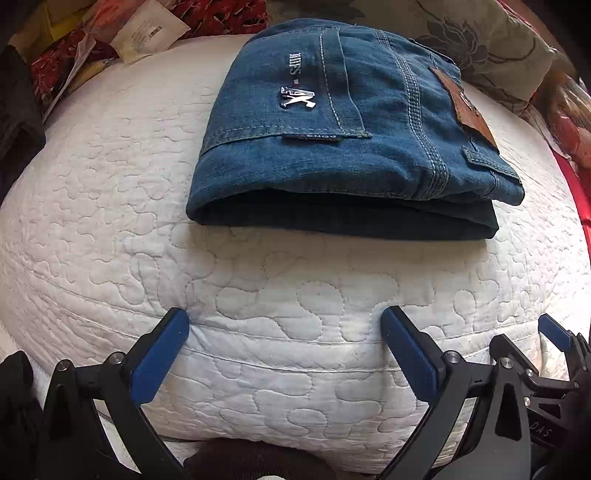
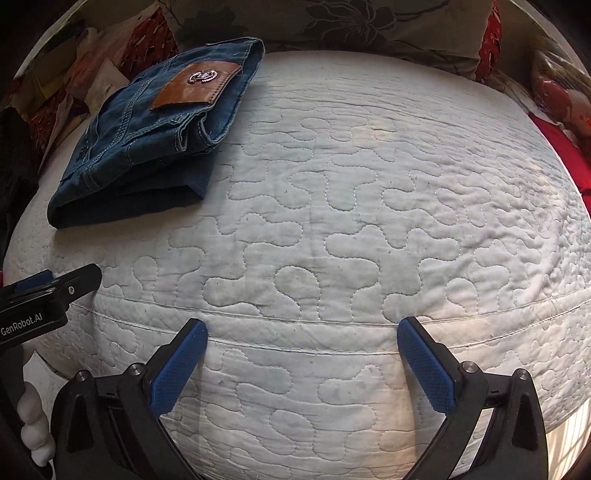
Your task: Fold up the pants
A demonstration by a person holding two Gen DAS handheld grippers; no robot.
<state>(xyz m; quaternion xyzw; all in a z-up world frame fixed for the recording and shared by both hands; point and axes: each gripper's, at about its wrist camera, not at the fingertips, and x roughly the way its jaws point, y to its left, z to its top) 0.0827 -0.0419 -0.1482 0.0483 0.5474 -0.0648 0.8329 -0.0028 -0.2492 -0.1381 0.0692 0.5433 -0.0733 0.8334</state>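
A: Pants? Where are they?

B: Blue denim pants [image 1: 347, 122], folded into a compact stack, lying flat on the white quilted mattress [image 1: 258, 295]. In the left wrist view they sit straight ahead of the gripper, well apart from it. In the right wrist view they're off to the upper left [image 2: 147, 140].

A: Details on them?

B: Back pocket up, metal logo badge [image 1: 297, 98] on it, brown leather patch [image 2: 199, 86] by the waistband. Folded edge faces the cameras, 2 layers visible.

A: Left gripper?

B: Left gripper [image 1: 284, 332], jaws spread wide, nothing between them but bare quilt. Blue pads. No contact with the denim.

A: Right gripper?

B: Right gripper [image 2: 303, 339], same, jaws wide apart, only quilt between them. It sits just beside the left one; each shows at the edge of the other's view.

A: Background?

B: Floral pillow [image 1: 480, 40] beyond the pants, red patterned fabric [image 1: 66, 62] and a white paper packet [image 1: 147, 29] at upper left. Red cloth [image 2: 561, 147] at the right edge.
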